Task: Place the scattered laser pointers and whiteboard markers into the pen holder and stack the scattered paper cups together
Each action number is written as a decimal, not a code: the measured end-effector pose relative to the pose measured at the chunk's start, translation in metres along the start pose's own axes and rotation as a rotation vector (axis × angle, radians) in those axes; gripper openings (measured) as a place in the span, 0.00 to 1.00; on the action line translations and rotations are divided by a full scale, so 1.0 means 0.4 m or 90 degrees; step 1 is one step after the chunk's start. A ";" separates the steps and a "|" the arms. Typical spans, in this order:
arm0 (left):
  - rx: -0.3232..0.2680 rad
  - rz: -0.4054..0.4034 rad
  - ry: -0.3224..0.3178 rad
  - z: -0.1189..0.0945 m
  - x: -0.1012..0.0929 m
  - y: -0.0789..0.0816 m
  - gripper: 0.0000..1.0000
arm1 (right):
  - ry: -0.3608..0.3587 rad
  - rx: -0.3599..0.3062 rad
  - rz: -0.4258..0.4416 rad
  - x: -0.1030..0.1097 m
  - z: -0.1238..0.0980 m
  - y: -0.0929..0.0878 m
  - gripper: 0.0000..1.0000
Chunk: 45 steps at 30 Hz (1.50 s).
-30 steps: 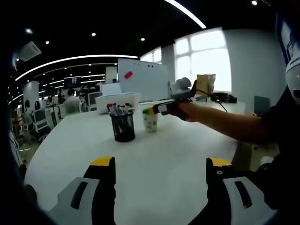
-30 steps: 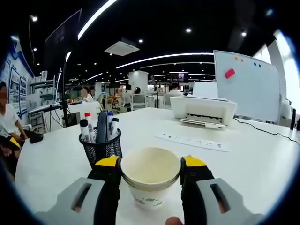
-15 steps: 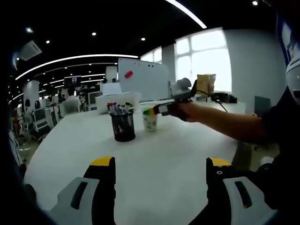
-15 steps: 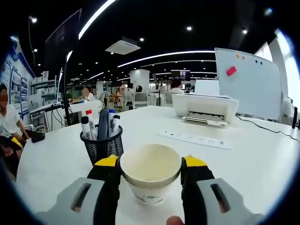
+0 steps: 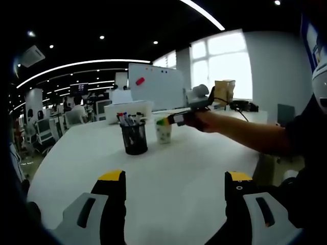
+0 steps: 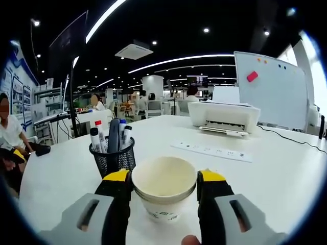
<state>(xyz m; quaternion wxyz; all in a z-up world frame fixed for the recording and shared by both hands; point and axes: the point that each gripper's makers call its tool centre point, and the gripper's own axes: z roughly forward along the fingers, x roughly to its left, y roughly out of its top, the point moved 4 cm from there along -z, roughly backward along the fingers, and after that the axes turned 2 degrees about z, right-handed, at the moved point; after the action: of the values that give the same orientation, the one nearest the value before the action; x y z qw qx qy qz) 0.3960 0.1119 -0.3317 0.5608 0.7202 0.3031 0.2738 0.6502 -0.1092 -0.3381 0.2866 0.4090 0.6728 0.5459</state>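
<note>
A broad white table (image 6: 286, 184) runs across both views. On it sits a white printer (image 6: 224, 116), and nearer lies a long white power strip (image 6: 212, 151). Behind stands a whiteboard (image 6: 263, 89) carrying a red eraser (image 6: 250, 77), with a black cable (image 6: 286, 139) trailing below it. In the left gripper view, a bright window (image 5: 225, 61) glows beyond a cardboard box (image 5: 225, 92). Office desks and seated people fill the far background.

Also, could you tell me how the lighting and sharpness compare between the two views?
Left gripper view: the window is blown out to white, the room beside it dark, and the pen holder and cups look soft. Right gripper view: light is more even, the cups between the jaws and the printer are fairly crisp, but fisheye bends the ceiling lights.
</note>
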 end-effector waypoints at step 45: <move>-0.005 0.007 0.001 -0.002 -0.008 0.014 0.82 | 0.005 -0.019 -0.030 0.024 -0.069 0.034 0.68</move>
<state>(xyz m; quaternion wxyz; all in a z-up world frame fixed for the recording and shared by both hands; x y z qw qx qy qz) 0.3939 0.1089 -0.3262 0.5621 0.7193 0.2986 0.2784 0.6256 -0.1140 -0.3179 0.3028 0.3864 0.6755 0.5502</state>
